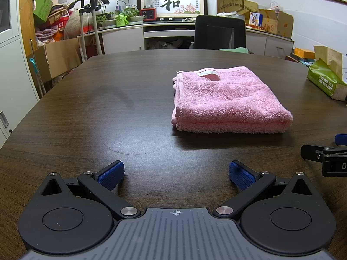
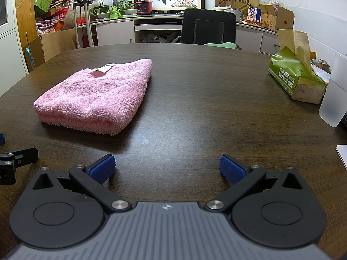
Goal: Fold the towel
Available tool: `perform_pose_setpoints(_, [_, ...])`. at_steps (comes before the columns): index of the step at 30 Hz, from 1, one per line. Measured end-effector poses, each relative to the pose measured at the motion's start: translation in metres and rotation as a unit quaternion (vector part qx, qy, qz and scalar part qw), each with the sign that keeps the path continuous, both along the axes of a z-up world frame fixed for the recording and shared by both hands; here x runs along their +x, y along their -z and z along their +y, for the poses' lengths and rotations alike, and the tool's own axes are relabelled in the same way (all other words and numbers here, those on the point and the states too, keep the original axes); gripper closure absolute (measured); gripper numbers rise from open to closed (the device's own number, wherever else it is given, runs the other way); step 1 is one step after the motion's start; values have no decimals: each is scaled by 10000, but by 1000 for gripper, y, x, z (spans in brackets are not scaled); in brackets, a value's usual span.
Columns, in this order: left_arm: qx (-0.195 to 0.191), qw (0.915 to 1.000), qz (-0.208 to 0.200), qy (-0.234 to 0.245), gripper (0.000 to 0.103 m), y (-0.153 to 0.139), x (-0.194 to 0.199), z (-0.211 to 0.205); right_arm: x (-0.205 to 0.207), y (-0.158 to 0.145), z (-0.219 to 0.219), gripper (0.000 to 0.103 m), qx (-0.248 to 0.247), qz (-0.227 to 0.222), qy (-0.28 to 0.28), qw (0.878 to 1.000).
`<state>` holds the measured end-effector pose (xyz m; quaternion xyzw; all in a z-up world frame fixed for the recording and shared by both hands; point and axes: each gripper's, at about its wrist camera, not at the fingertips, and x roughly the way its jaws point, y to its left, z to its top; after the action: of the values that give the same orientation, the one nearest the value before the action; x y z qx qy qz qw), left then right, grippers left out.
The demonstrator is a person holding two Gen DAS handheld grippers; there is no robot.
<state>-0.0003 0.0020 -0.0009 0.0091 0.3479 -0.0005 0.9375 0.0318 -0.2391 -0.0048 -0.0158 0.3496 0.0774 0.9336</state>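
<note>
My left gripper point(image 1: 176, 174) sits low over the table point(image 1: 108, 112), a dark brown top with fine wood grain and a faint curved ring mark on its sheen. Its 2 fingers are spread wide, the ribbed blue pads point(image 1: 111, 175) angled outward, with nothing between them but bare tabletop.

Ahead and to the right of it lies the towel point(image 1: 227, 101), pink, thick and fluffy with a looped pile. It is folded into a neat, roughly square stack of several layers: the layered edges show on its left side and a rounded fold faces me. A small white label point(image 1: 208, 73) lies flat on top near the far edge. The towel rests on the table, apart from both grippers.

From my right wrist the towel point(image 2: 95, 95) sits to the left and ahead, its plump folded corner nearest me. My right gripper point(image 2: 167, 169) is also held low and level above the wood, its 2 blue pads point(image 2: 232, 169) wide apart and gripping nothing. Each gripper's black linkage shows at the edge of the other's view, so they sit side by side near the table's near edge.

Further right stand a green tissue pack point(image 2: 292, 78) with a brown sheet sticking up, and a frosted, translucent cup point(image 2: 333, 101).
</note>
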Motion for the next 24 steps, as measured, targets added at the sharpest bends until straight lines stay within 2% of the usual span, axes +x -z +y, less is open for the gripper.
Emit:
perform_pose_setpoints(14, [4,10000,-22,54,0,1,1,0,-1,0,0,0,0,0,0,10000])
perform_pose_setpoints(24, [51,9994,-34,-346,0,0,6,10,-2,0,-1,0,2,1,-11,10000])
